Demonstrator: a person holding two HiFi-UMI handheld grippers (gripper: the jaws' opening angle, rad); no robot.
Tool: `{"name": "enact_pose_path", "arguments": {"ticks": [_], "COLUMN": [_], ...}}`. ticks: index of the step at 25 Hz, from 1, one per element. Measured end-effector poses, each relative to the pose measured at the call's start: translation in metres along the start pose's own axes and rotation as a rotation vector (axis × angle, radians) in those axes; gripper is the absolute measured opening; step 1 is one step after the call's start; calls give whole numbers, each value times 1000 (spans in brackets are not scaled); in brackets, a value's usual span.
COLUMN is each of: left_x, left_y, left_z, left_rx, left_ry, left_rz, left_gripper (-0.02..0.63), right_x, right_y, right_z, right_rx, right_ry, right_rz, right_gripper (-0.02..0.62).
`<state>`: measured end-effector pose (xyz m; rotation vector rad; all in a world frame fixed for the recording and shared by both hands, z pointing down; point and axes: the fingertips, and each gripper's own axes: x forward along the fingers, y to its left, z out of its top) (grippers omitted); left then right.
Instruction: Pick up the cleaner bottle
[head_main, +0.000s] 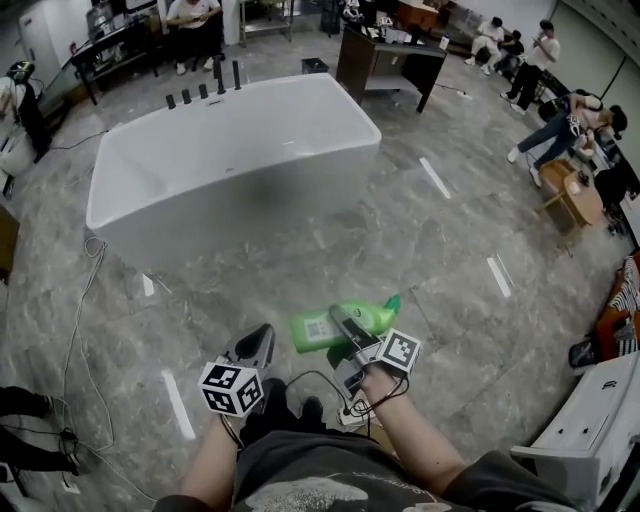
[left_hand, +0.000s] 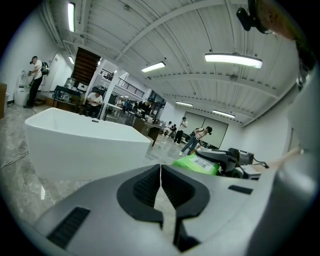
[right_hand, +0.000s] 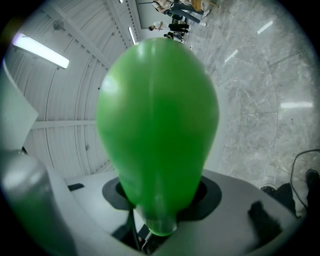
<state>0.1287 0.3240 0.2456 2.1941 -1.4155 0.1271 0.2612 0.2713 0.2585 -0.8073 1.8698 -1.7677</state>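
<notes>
While the right gripper (head_main: 348, 325) stays out of it, no: clamped on the green cleaner bottle (head_main: 378, 316), bottle held sideways in the air, near side of the white bathtub (head_main: 230, 215) | left gripper (head_main: 255, 350): jaws together, empty, same side of the bathtub, just beside the bottle

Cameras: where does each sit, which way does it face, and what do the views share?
Head view: on the person's head, steeply down at floor, bathtub, both forearms, left gripper, right gripper holding the bottle.
Left gripper view: on the left gripper, level across the floor; its shut jaws, bathtub, bottle.
Right gripper view: on the right gripper; the gripped bottle fills it.
Shared: the bottle, in all three.
</notes>
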Motion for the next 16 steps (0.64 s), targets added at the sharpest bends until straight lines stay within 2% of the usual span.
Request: {"name": "enact_pose_path", "arguments": {"ticks": [6,16], "left_x": [-13,-27], "left_y": [-9,-5], "left_z": [-8,-9], "left_rx": [3,6], "left_ry": [-1,-18], "left_rz": [19,41], "left_gripper": [15,15], "right_x": [-11,-11], "right_y": [-5,2], "right_z": [-11,-26], "right_rx": [-1,-19], "right_ry": [20,44], "right_rz": [-15,12], "right_gripper": [193,193]}}
